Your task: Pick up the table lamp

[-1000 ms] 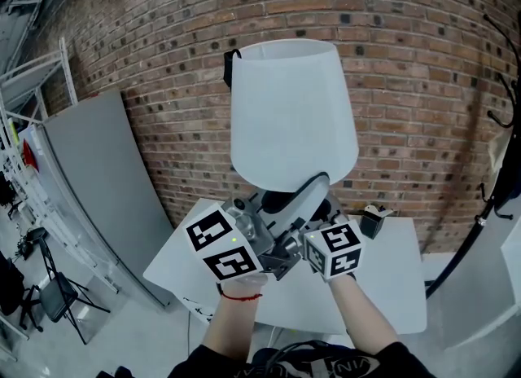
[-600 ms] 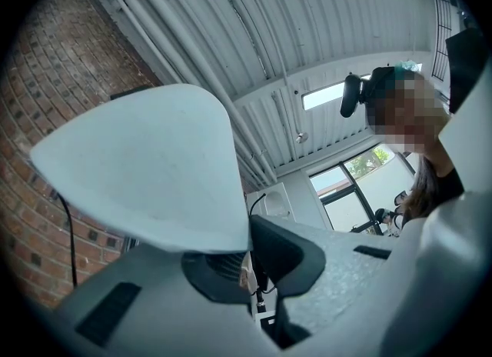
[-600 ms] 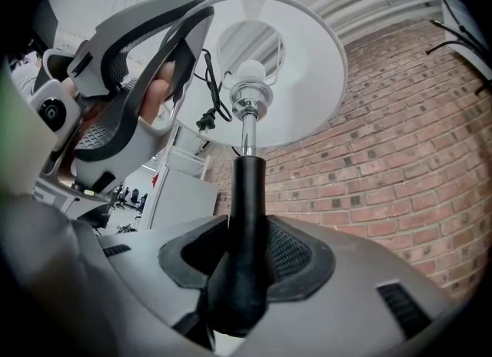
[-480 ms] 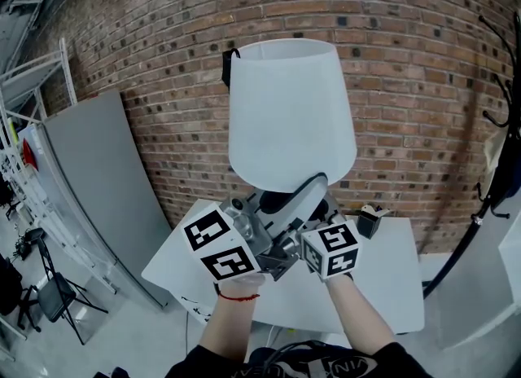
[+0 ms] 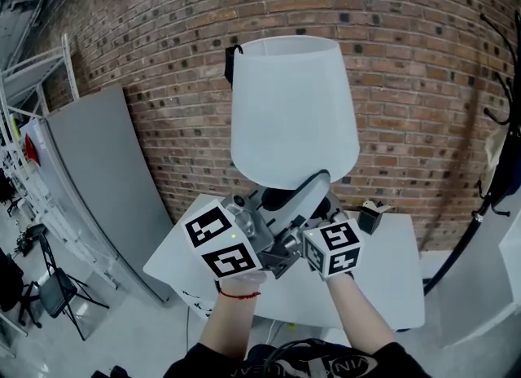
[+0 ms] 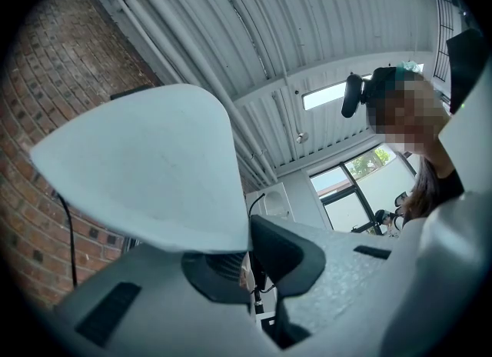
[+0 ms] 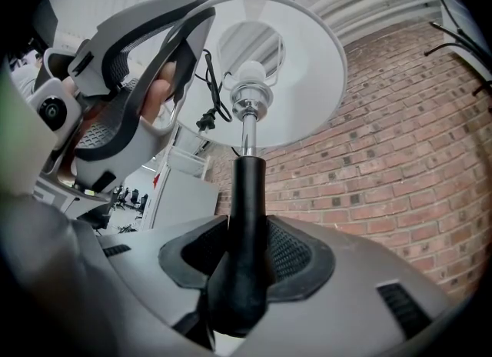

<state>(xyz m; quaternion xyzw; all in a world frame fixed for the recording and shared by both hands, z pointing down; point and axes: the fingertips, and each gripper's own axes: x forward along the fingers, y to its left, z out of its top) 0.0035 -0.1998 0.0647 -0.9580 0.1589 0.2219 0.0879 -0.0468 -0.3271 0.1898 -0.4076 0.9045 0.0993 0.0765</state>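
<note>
The table lamp is held up off the white table in front of the brick wall. Its white shade fills the middle of the head view. My right gripper is shut on the lamp's black stem, which stands upright between the pads below the bulb. In the left gripper view the shade runs down into the jaws, and my left gripper is shut on its lower rim. The head view shows the left gripper reaching up to that rim. Both marker cubes hide the stem there.
A small black object sits at the table's far edge. A grey panel leans against the wall at the left and a black coat stand is at the right. The lamp's cord and plug dangle beside the stem.
</note>
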